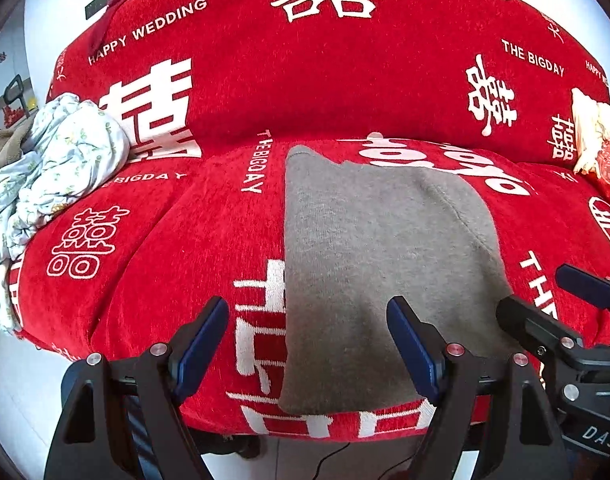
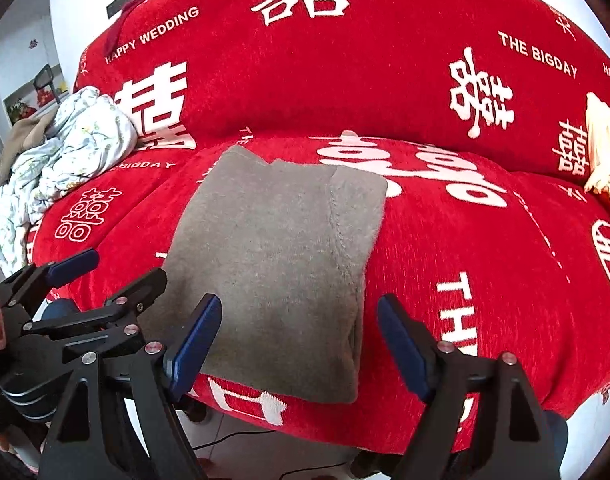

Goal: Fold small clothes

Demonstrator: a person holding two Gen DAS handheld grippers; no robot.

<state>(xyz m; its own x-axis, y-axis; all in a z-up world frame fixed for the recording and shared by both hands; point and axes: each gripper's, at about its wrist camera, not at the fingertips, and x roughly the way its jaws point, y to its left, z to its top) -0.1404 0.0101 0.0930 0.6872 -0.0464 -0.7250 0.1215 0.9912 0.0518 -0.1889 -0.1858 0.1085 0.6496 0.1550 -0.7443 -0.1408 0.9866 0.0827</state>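
A grey knit garment [image 1: 369, 264] lies folded flat in a rough rectangle on the red sofa seat [image 1: 165, 264]; it also shows in the right wrist view [image 2: 281, 268]. My left gripper [image 1: 309, 320] is open and empty, hovering over the garment's near left edge. My right gripper [image 2: 299, 320] is open and empty, hovering over the garment's near right part. The right gripper shows at the right edge of the left wrist view [image 1: 545, 296], and the left gripper shows at the left of the right wrist view [image 2: 109, 272]. Neither touches the cloth.
A crumpled pale floral garment [image 1: 53, 168] lies piled at the sofa's left end, also in the right wrist view [image 2: 65, 152]. A cream and red cushion [image 1: 597, 140] sits at the right end. The sofa backrest [image 1: 305, 72] rises behind. White floor and a cable [image 1: 333, 456] lie below.
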